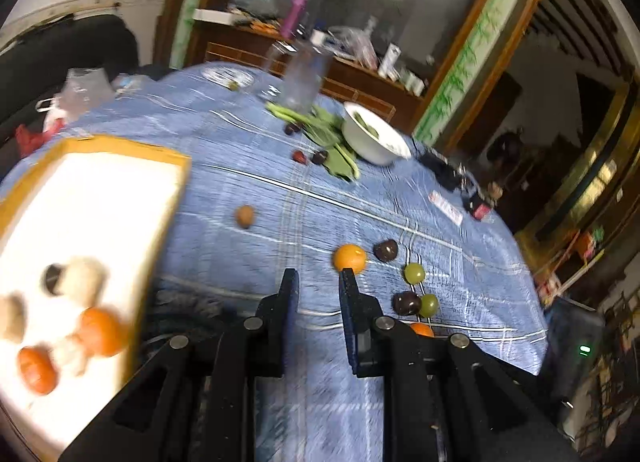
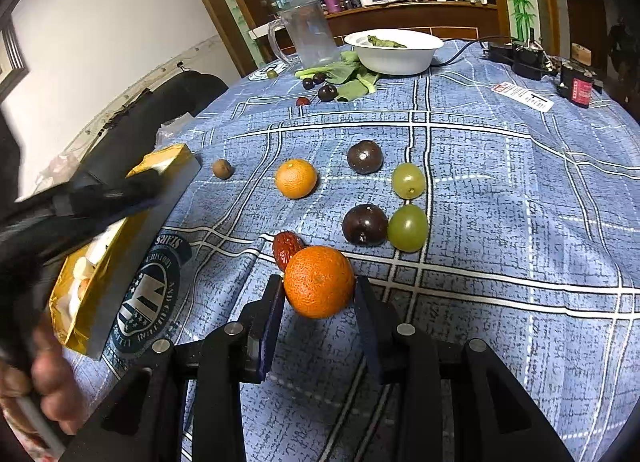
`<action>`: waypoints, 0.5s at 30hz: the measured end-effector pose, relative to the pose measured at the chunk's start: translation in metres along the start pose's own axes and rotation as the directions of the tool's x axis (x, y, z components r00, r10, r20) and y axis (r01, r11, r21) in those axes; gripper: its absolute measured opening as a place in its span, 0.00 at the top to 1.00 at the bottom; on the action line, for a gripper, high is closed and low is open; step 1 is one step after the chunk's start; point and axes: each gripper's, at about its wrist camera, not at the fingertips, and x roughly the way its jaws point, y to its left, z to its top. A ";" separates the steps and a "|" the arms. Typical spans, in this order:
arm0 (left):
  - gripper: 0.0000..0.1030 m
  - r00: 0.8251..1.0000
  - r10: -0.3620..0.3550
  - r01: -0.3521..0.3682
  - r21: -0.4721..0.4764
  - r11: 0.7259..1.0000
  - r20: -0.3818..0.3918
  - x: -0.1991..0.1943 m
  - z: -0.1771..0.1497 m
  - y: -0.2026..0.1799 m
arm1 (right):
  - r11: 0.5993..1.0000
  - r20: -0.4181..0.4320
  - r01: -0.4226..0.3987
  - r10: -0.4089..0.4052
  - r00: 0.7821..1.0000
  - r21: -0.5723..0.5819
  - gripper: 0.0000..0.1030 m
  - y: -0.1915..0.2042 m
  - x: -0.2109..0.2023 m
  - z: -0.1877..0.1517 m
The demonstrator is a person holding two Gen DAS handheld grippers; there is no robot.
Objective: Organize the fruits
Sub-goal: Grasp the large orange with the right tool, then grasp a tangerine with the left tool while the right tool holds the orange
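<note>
jaws of the right gripper [image 2: 319, 294] are pinched on a mandarin [image 2: 319, 281], held near the centre over the blue cloth [image 2: 500, 221]. jaws of the left gripper [image 1: 319, 282] are spread, empty, right of the tray [image 1: 100, 201].

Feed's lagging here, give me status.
Right gripper shut on orange. Left gripper open, empty, over the cloth. Box at left holds fruit. Date touching the orange.

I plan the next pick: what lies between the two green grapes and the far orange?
In the right wrist view, two dark plums lie between the green grapes and the far orange; the nearer plum touches its grape.
</note>
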 end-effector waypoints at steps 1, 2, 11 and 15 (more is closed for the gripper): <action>0.81 1.000 0.004 -0.004 -0.011 1.000 0.013 -0.009 0.000 0.006 | 1.000 0.001 0.005 -0.005 1.000 -0.001 0.63 0.001 -0.001 -0.001; 0.81 1.000 0.011 -0.011 -0.019 1.000 0.025 -0.018 0.000 0.012 | 1.000 0.002 0.012 -0.012 1.000 0.000 0.63 0.002 -0.003 -0.002; 0.81 0.997 0.056 -0.053 -0.044 0.998 0.054 -0.060 -0.015 0.048 | 1.000 0.002 0.027 -0.027 1.000 0.001 0.63 0.020 -0.019 -0.021; 0.81 0.996 0.042 -0.046 0.041 0.998 0.084 -0.064 -0.026 0.032 | 0.999 0.003 0.044 -0.044 0.999 -0.029 0.63 0.032 -0.021 -0.024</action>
